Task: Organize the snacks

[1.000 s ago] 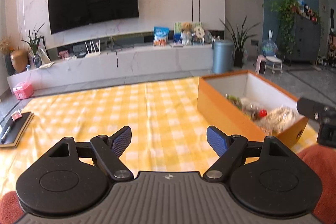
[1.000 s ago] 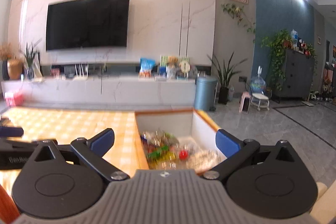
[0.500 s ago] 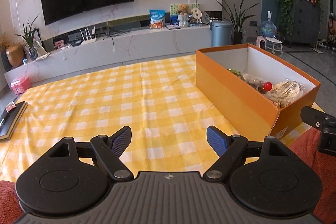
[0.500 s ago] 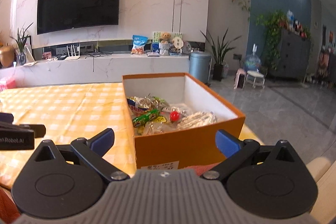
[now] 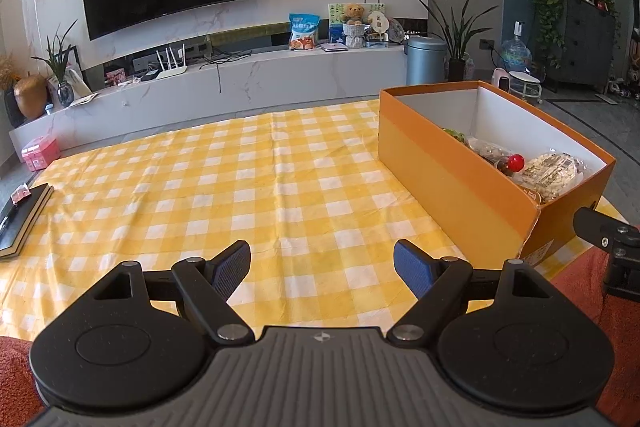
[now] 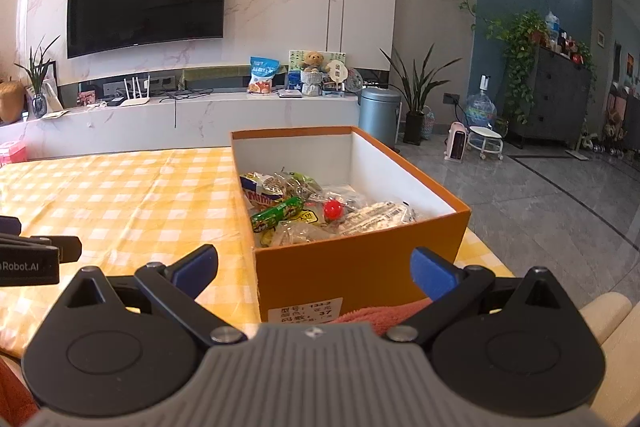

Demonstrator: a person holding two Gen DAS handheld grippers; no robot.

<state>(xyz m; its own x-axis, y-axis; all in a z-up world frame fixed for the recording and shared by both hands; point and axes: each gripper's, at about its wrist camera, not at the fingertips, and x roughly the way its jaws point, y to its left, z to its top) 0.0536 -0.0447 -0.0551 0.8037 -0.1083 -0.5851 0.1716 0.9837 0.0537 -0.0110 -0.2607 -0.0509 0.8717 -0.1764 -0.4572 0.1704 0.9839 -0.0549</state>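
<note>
An orange cardboard box [image 6: 356,267] with white inner walls stands on the right of the yellow checked tablecloth [image 6: 120,199]. It holds several snack packets, among them a green tube [image 6: 276,215], a red ball [image 6: 333,209] and a clear packet of crackers [image 6: 376,219]. The box also shows in the left wrist view [image 5: 452,183]. My right gripper [image 6: 314,269] is open and empty, just in front of the box's near wall. My left gripper [image 5: 322,269] is open and empty above the bare cloth, left of the box.
A dark book [image 5: 20,215] lies at the cloth's left edge. Behind the table are a TV console [image 5: 240,83], a grey bin [image 5: 426,61] and plants. A red-orange towel [image 6: 384,315] lies under the right gripper. Grey floor lies to the right.
Both grippers have pulled back and tilted down, so the table and box show more fully. The jaws stay open and empty.
</note>
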